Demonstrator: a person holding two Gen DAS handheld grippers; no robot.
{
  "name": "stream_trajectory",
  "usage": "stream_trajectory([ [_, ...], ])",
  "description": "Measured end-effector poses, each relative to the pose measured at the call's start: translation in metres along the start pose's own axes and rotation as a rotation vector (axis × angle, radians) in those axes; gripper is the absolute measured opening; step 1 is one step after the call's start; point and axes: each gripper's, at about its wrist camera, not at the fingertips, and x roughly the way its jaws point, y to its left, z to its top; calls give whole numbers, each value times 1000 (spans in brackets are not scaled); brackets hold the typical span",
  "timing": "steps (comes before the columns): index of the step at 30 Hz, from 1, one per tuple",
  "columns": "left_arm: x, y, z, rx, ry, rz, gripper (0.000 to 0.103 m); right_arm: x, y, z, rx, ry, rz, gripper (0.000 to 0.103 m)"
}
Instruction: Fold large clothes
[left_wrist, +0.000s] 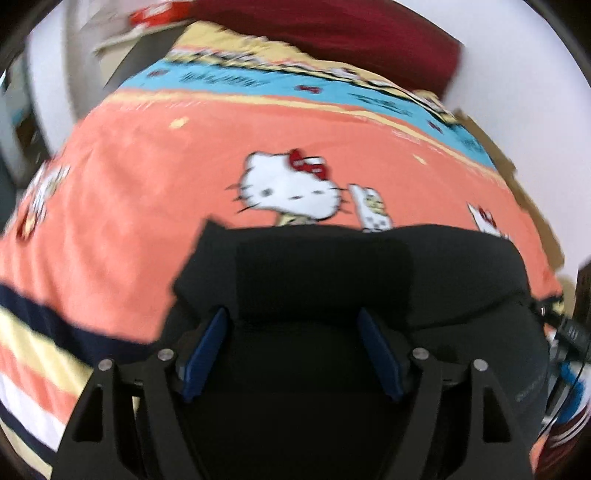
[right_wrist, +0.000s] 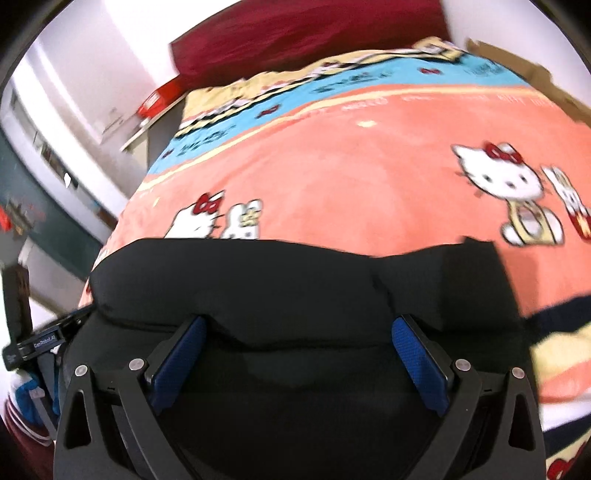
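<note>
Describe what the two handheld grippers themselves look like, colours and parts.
Each is the same: the left gripper and right gripper have black angular linkage arms with triangular cutouts, round silver pivot pins, and two flat blue textured pads. A black cable runs beside the left one.

Black left gripper (left_wrist: 293, 354), blue-padded jaws, silver screws, seemingly white lettering

Black garment (left_wrist: 325, 273), folded, thick rounded fold edge, lying on the bedspread
</note>
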Motion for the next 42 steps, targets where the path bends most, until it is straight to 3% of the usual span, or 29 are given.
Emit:
stream_trajectory([
  [3, -7, 27, -12, -76, 7, 8, 73, -6, -12, -9, 24, -4, -8, 99],
  [6, -21, 35, -18, -68, -17, 163, 73, -22, -13, -13, 12, -30, -147, 98],
  [8, -42, 32, -28, -23, -90, 230, 72, -39, -5, -20, -40, -76, -221, 98],
  [12, -80, 14, -64, 65, -206, 149, 72, -76, 11, -50, -100, -166, -150, 98],
  [15, -72, 15, -87, 79, -170, 139, 72, -76, 10, -78, -105, -152, -66, 98],
  [18, -66, 32, -101, 13, -146, 108, 74, -66, -10, -96, -45, -136, -23, 99],
  [20, -72, 36, -110, 6, -161, 122, 74, -69, -20, -102, -12, -140, -34, 99],
  [25, -85, 26, -136, 53, -222, 209, 74, -78, -23, -107, -45, -117, -154, 99],
  [28, -112, 11, -153, 97, -337, 271, 73, -95, -16, -113, -59, -139, -216, 98],
  [30, -125, 1, -168, 131, -391, 266, 73, -111, -5, -121, -80, -179, -203, 99],
  [33, -128, -10, -185, 162, -402, 258, 73, -126, 11, -137, -95, -227, -147, 99],
  [37, -120, -17, -195, 203, -419, 297, 73, -114, 19, -156, -106, -190, -121, 99],
  [42, -116, -15, -198, 184, -429, 289, 73, -105, 10, -162, -64, -193, -120, 102],
])
